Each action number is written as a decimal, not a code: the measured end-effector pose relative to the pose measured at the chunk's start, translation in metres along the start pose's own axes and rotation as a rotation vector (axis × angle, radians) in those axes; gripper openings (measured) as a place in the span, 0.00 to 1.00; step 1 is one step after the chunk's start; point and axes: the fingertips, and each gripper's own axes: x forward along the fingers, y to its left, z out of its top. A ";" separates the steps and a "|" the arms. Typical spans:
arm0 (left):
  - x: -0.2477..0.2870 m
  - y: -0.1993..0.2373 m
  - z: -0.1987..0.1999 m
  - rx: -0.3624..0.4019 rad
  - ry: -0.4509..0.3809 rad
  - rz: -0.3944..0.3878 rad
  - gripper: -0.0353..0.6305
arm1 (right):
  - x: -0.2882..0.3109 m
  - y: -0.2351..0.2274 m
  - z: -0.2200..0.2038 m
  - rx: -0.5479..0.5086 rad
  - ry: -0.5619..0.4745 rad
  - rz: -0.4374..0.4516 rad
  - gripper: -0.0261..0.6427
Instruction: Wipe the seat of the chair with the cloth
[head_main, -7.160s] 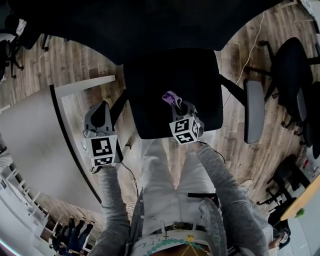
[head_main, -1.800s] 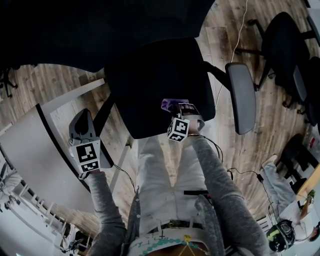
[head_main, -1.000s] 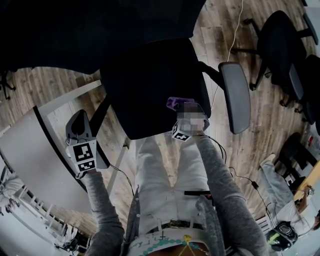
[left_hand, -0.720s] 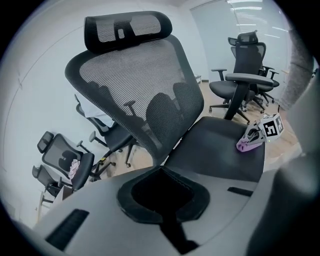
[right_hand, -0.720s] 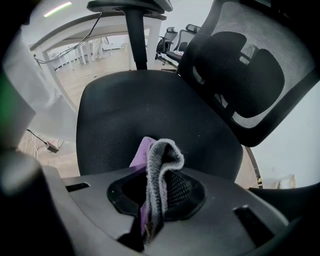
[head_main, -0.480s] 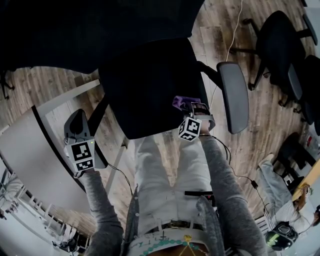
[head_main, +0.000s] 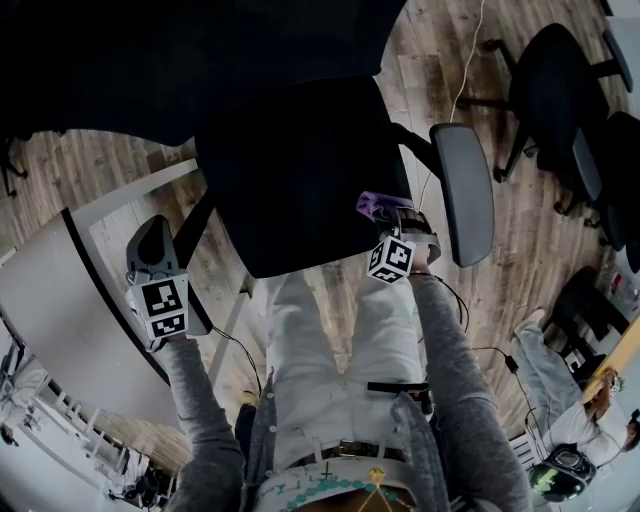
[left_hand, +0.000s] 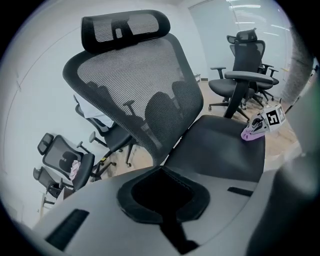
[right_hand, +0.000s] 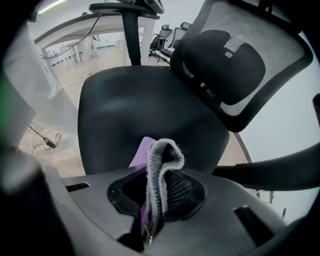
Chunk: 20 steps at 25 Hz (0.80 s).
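Since 1.8 s ago: right gripper (head_main: 390, 225) has shifted right along the front edge of the seat (head_main: 300, 170), now near its front right corner. Its jaws are pinched on the cloth (right_hand: 160, 172), a grey-and-purple fold that stands up from between them and lies against the seat. The right armrest (head_main: 462, 190) is just beside this gripper. Left gripper (head_main: 155, 262) hangs off the seat's left side beside the white table (head_main: 60, 300), jaws together with nothing between them. Backrest (left_hand: 135, 90) upright behind. Other chairs (head_main: 560, 90) well apart.
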 end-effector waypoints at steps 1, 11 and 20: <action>0.000 -0.001 0.000 0.001 0.001 0.000 0.05 | -0.001 -0.001 -0.003 0.001 0.001 -0.002 0.11; 0.003 -0.002 0.001 0.014 0.009 -0.001 0.05 | -0.004 -0.004 -0.015 0.036 0.016 -0.009 0.11; 0.002 -0.008 0.000 0.014 0.016 -0.017 0.05 | -0.006 -0.006 -0.014 0.085 0.024 -0.016 0.11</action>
